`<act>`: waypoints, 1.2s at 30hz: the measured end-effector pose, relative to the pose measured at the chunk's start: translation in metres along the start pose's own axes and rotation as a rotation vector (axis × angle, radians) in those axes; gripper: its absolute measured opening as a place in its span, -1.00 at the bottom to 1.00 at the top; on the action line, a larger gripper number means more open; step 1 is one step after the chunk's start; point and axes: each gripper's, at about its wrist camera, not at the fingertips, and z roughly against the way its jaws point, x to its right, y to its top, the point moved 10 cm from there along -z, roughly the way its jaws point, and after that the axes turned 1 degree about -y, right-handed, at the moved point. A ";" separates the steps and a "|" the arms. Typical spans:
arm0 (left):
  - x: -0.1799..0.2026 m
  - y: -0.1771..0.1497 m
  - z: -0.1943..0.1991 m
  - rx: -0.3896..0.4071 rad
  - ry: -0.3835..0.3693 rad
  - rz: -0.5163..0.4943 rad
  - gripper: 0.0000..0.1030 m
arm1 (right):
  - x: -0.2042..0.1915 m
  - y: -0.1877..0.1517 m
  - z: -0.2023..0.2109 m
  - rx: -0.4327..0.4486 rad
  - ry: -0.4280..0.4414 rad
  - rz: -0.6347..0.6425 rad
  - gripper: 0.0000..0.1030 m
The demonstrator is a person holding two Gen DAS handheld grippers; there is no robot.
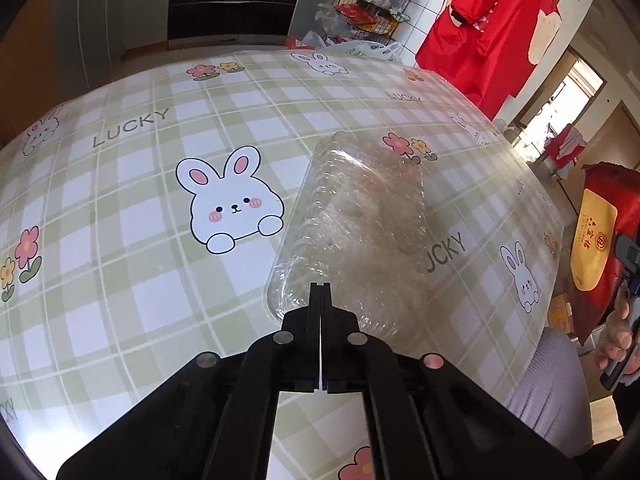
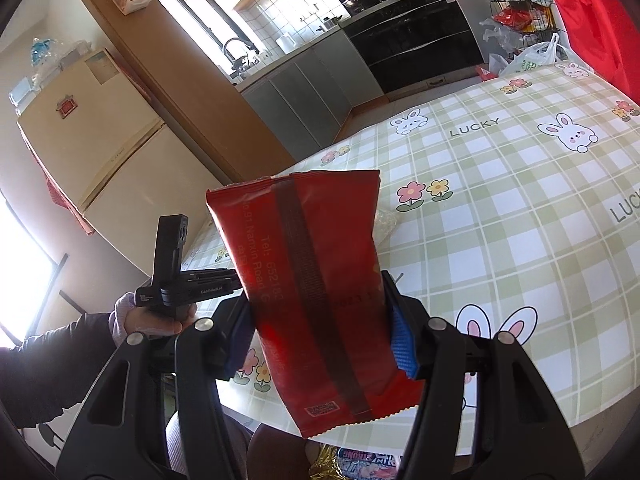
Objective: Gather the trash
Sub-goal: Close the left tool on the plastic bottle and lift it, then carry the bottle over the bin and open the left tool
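My left gripper [image 1: 321,286] is shut on the near edge of a clear plastic clamshell container [image 1: 352,224], which lies over the green checked tablecloth [image 1: 120,240]. My right gripper [image 2: 316,296] is shut on a red snack wrapper [image 2: 316,280] and holds it upright above the table's near edge. The same wrapper shows at the far right of the left wrist view [image 1: 600,240]. The left gripper's handle and the hand on it show at the left of the right wrist view [image 2: 180,276].
The table [image 2: 520,240] carries a bunny and flower print. Kitchen cabinets and a black oven [image 2: 412,36] stand behind it, a fridge [image 2: 100,148] at the left, a wire rack of packets [image 1: 372,4] and red cloth [image 1: 492,32] at the back right. More wrappers [image 2: 360,462] lie below the table edge.
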 end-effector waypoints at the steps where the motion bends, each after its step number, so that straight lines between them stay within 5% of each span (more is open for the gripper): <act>1: 0.000 -0.001 0.000 0.002 -0.010 0.015 -0.99 | 0.000 0.000 0.001 0.001 0.000 -0.001 0.13; 5: 0.008 -0.001 0.006 0.030 -0.024 0.003 -0.29 | 0.002 -0.002 0.003 0.000 -0.001 -0.006 0.13; 8: 0.015 -0.005 0.002 0.012 0.023 -0.070 -0.28 | 0.004 -0.003 0.001 -0.003 -0.001 -0.016 0.13; 12: 0.022 -0.003 0.002 0.032 0.055 -0.127 -0.30 | 0.003 -0.005 -0.001 -0.010 -0.004 -0.011 0.13; 14: 0.025 -0.003 -0.001 0.028 0.087 -0.165 -0.60 | 0.003 -0.004 -0.002 -0.012 -0.002 -0.015 0.13; 17: 0.029 -0.002 -0.006 0.013 0.120 -0.208 -0.61 | 0.002 -0.004 -0.003 -0.014 0.000 -0.009 0.13; 28: 0.030 0.007 -0.014 -0.027 0.119 -0.178 -0.71 | 0.006 -0.002 -0.004 -0.013 -0.003 -0.024 0.13; 29: 0.026 0.009 -0.013 -0.017 0.140 -0.163 -1.00 | 0.006 -0.002 -0.003 -0.011 -0.002 -0.024 0.13; 36: 0.018 0.007 0.002 0.050 0.115 -0.098 -1.00 | 0.008 0.003 0.004 0.006 -0.001 -0.030 0.13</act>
